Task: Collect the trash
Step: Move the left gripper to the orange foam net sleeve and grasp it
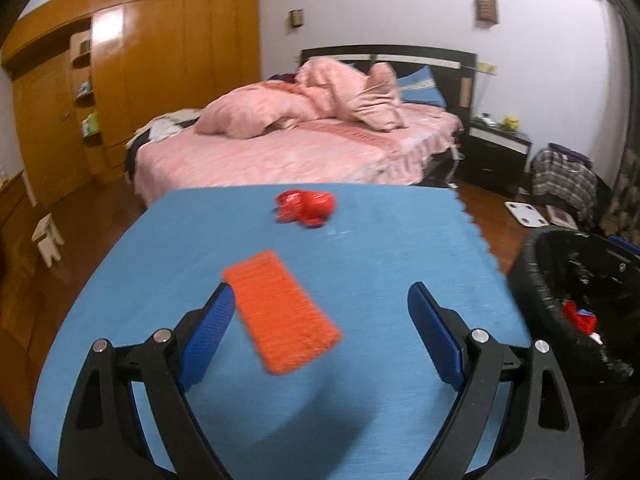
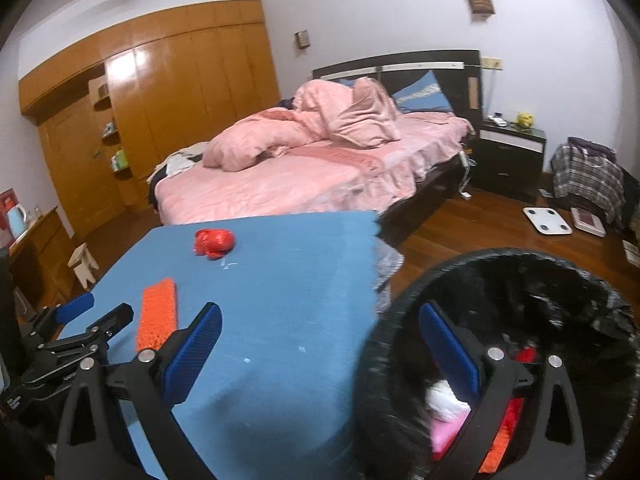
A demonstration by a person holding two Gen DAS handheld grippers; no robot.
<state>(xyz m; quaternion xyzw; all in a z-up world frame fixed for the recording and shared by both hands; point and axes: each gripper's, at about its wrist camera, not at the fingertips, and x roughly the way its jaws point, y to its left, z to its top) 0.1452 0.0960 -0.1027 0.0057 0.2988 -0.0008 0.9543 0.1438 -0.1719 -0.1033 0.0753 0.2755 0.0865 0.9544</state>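
An orange rectangular pad [image 1: 280, 312] lies on the blue table [image 1: 400, 240], and a crumpled red bag [image 1: 306, 207] sits near the table's far edge. My left gripper [image 1: 320, 288] hovers open over the table. The orange pad lies close to its left finger [image 1: 208, 332], untouched. A black-lined bin [image 2: 500, 256] stands off the table's right side and holds white, pink, red and orange scraps. My right gripper [image 2: 320, 308] is open and empty, with its right finger [image 2: 448, 348] over the bin's mouth. In the right wrist view, the left gripper [image 2: 98, 310] shows beside the orange pad [image 2: 158, 312], with the red bag [image 2: 214, 243] beyond.
A pink bed [image 1: 280, 152] stands just past the table. On the wooden floor are a small stool [image 1: 48, 240], a white scale [image 2: 547, 221] and a checked bag [image 2: 588, 176]. The bin's rim [image 1: 532, 280] nearly touches the table's right edge.
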